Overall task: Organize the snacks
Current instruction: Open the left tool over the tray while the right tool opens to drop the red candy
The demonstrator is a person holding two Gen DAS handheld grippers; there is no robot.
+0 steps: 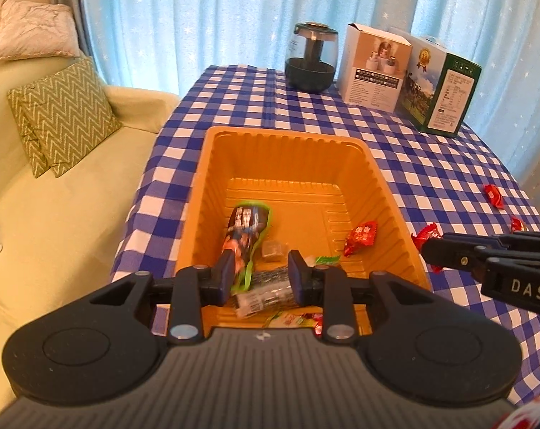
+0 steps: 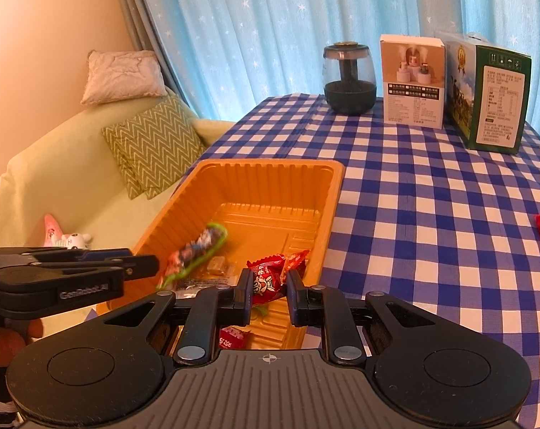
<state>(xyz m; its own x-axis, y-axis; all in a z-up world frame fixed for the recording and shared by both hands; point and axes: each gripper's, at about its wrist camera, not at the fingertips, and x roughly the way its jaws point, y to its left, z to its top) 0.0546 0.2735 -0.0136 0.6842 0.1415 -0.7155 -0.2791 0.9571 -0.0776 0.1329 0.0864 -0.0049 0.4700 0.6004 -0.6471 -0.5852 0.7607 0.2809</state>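
Currently | my right gripper (image 2: 269,286) clamps red candy (image 2: 268,280) | my left gripper (image 1: 259,275) slightly parted | green-edged packet (image 1: 246,237) long axis pointing toward tray (image 1: 287,136) far wall

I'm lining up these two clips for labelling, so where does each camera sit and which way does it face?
Left wrist: sits on the left gripper, looking forward and down into the orange tray; the right gripper enters from the right.
Right wrist: sits on the right gripper, shut on a red candy at the tray's near end; the left gripper and a hand show at left.
Shared: tray, checked tablecloth, dark jar, two boxes, sofa.
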